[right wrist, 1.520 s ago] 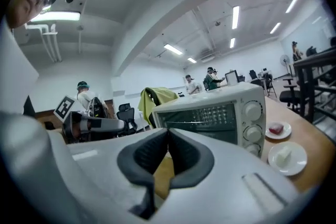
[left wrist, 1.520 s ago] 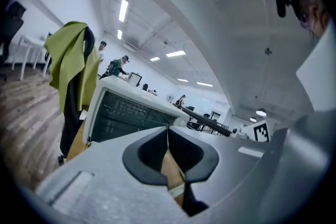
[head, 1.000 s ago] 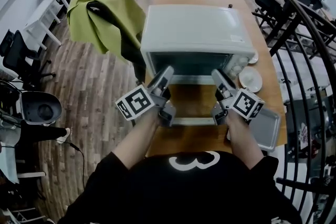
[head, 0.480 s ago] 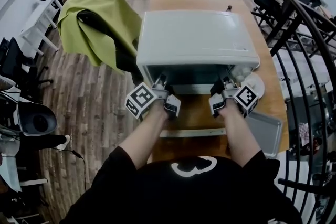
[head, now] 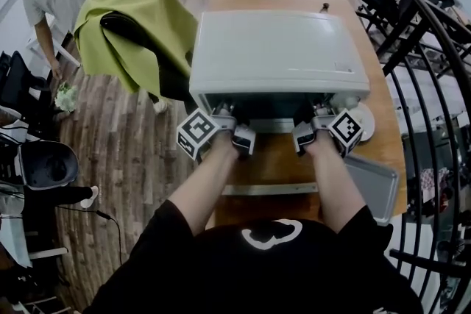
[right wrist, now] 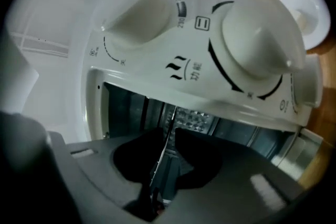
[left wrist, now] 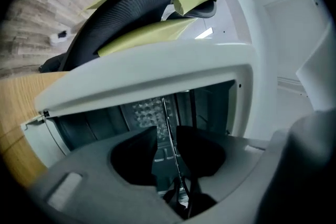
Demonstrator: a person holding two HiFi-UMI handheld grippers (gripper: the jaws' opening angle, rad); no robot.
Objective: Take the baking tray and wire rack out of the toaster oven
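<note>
The left gripper (left wrist: 167, 152) and right gripper (right wrist: 167, 149) have been advanced into the toaster oven (head: 280, 48) — jaws narrowed round the wire rack (left wrist: 164, 107), not yet clamped. The baking tray (head: 372, 187) is already out; the rack pull is judged next.

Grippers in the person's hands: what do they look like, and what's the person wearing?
The left gripper and right gripper have grey bodies and dark, rounded jaws. Each carries a white cube with black square markers, the left cube and the right cube. The person wears a black short-sleeved T-shirt with a white mark at the chest.
</note>
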